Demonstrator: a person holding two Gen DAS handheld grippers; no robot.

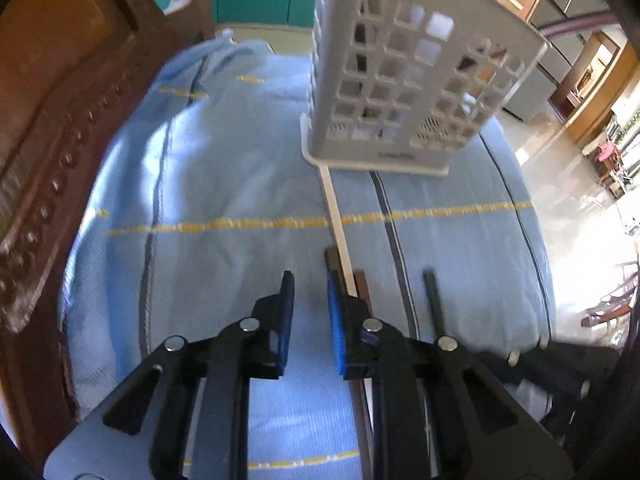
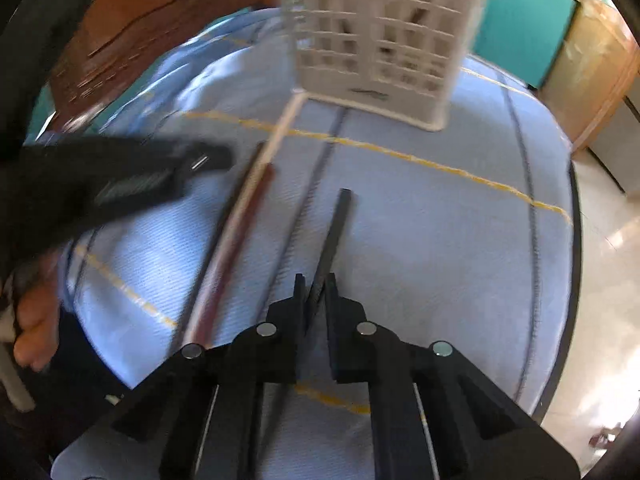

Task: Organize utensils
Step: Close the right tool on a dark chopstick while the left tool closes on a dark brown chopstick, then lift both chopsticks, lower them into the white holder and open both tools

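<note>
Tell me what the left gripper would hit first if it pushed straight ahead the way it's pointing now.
Probably the blue cloth. The left gripper tilts steeply down with only fabric between its fingertips. The chopsticks lie just beside its line, and the white utensil basket stands further ahead and off to one side. Depth is hard to judge.

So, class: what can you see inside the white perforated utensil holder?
Through the utensil holder's holes, dark slanted sticks show faintly; blur and the walls hide what they are and how many.

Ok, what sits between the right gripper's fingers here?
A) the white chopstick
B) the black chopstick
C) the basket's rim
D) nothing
B: in the right wrist view the right gripper has its fingers pinched on the black chopstick, while the white chopstick lies apart on the blue cloth.
</note>
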